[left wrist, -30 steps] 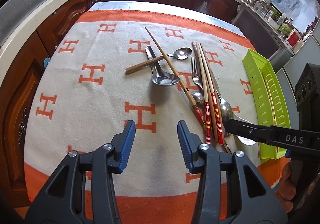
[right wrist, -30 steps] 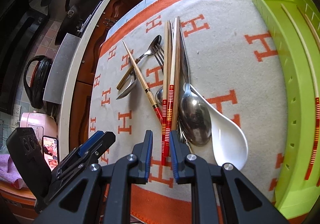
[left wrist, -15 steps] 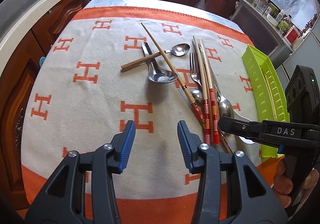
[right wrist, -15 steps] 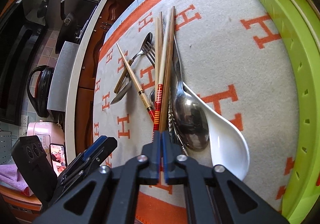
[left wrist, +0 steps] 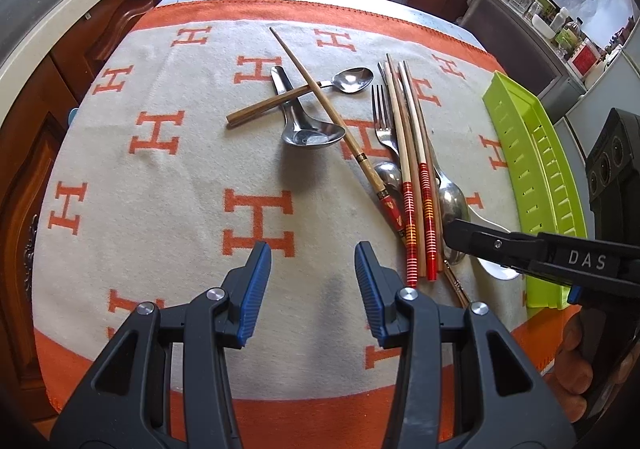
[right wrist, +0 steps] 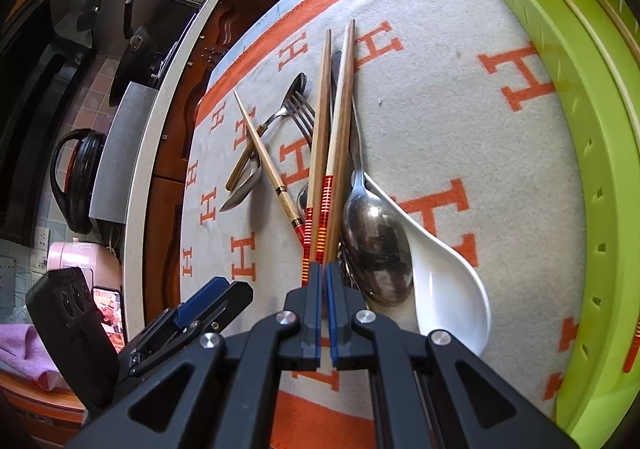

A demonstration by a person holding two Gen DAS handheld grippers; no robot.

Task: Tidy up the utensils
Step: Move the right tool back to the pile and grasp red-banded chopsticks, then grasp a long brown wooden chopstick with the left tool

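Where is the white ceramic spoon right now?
In the right wrist view, the white ceramic spoon lies on the cloth between the large metal spoon and the green tray.

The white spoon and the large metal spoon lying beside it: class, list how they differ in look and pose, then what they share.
The white spoon is glossy white with a deep, wide scoop; the large metal spoon is shiny grey steel with a shallower oval bowl. The white spoon lies nearer the green tray; the metal spoon lies between it and the chopsticks, partly overlapping it. Both rest bowl-up on the cloth, handles pointing away from the camera.
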